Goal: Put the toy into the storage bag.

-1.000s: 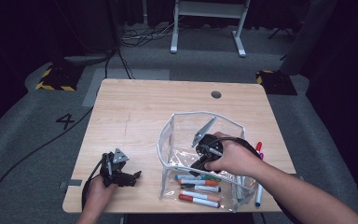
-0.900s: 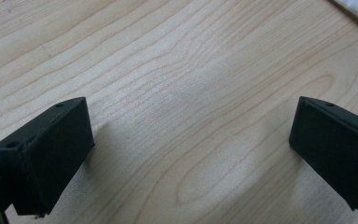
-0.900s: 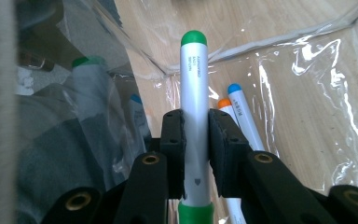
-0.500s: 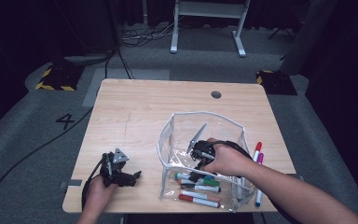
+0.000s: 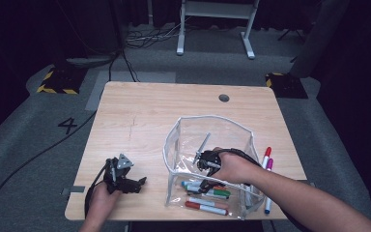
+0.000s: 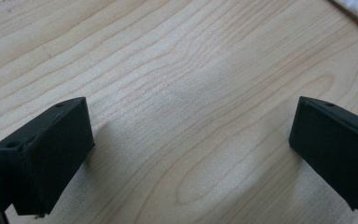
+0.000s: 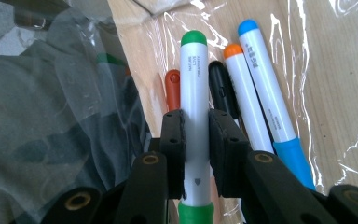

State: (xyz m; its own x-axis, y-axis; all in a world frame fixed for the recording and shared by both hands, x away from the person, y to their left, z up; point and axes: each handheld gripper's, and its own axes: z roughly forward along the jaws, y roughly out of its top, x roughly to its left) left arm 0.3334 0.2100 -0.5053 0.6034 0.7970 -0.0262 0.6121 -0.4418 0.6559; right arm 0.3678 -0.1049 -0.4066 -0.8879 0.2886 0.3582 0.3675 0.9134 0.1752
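A clear plastic pouch with a white rim stands open on the wooden table, and several markers lie on its bottom. My right gripper reaches down inside the pouch. In the right gripper view, the right gripper is shut on a white marker with a green cap, held just above an orange-capped marker, a blue one, a black one and a red one. My left gripper rests near the table's front left, open, its jaws over bare wood.
A red marker, a purple one and a blue one lie on the table right of the pouch. A round cable hole sits near the far edge. A cable trails from the left gripper across the floor.
My right hand has sunk deeper into the pouch with the green marker, down toward the markers on its bottom. The left hand has kept still.
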